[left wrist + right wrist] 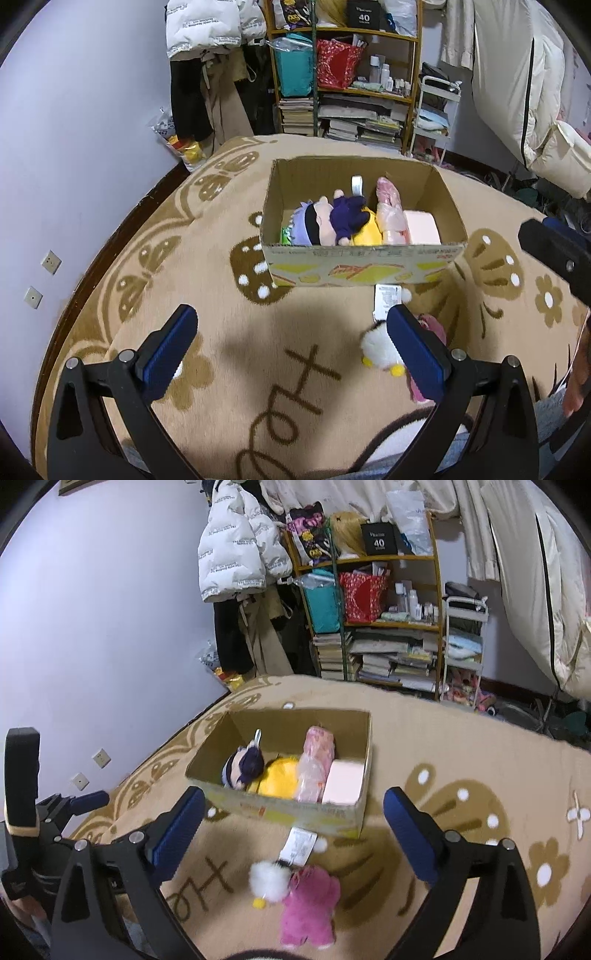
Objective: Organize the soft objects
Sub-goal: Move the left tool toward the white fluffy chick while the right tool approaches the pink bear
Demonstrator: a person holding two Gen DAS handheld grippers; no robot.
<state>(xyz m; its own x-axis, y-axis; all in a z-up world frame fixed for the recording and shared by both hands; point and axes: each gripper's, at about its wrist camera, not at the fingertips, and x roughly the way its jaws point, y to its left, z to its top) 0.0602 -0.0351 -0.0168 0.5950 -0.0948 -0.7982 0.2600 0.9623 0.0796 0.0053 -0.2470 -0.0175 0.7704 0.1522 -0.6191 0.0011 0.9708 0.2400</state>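
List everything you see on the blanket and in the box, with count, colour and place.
Open cardboard box: one, brown, on the blanket.
Tan patterned fleece blanket: one, beneath everything.
Dark-haired plush doll: one, purple and black, box left.
Yellow plush toy: one, box middle.
Pink doll in clear wrap: one, right of the yellow plush.
Pale pink block: one, box right end.
Pink-and-white plush toy with paper tag: one, on the blanket before the box.
Left claw: open, empty.
Right claw: open, above the plush.
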